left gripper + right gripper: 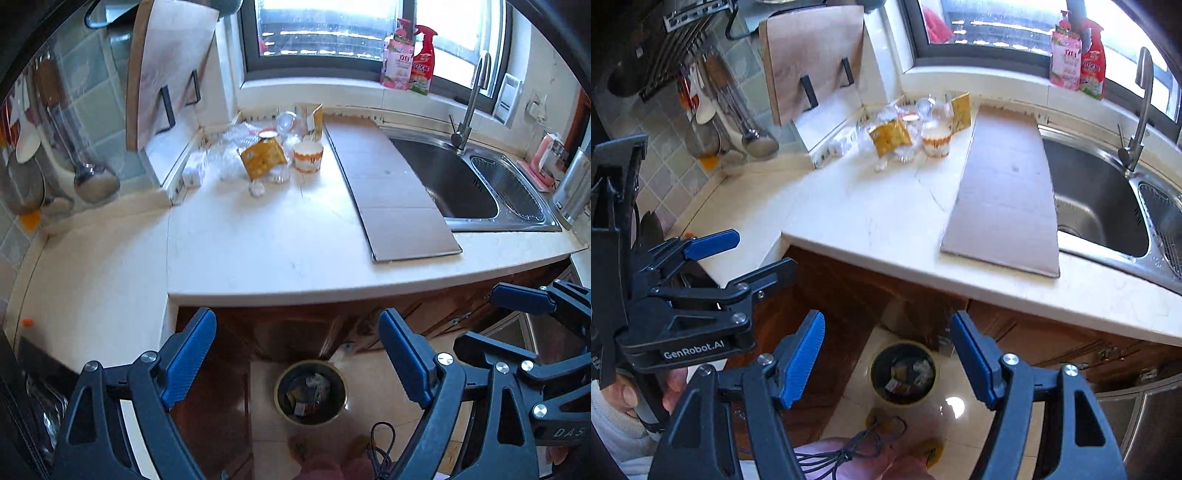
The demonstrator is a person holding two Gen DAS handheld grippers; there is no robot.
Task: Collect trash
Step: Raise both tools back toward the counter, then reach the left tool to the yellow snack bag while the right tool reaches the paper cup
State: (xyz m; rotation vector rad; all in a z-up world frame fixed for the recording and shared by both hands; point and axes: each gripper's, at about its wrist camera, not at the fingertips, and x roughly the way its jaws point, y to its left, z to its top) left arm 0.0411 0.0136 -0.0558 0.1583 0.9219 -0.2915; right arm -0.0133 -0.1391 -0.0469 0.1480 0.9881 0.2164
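At the bottom of the left wrist view, the left gripper (297, 354) has its black arms and blue pads spread wide with nothing between them. The right gripper (886, 356) stands the same way at the bottom of the right wrist view, jaws apart and empty. Each one also shows at the edge of the other's view.

Between the pads in both views, lower centre, a small round bin with a pale rim (311, 392) stands on the glossy tiled floor (967, 424), with scraps of trash inside it. A dark wooden cabinet front (280, 328) rises just behind it.

Above that, across the middle of the frame, lies the cream stone countertop (258, 243). A flat brown cardboard sheet (388, 188) rests on it, overlapping the left edge of the stainless steel sink (454, 184).

Further back, upper centre, sits the remaining trash: a yellow crumpled snack packet (263, 157), a white and orange paper cup (308, 157) just to its right, and clear plastic wrappers (236, 144) around them, near the wall. A wooden cutting board (166, 66) leans at upper left, and two pink and red bottles (408, 59) stand on the windowsill.
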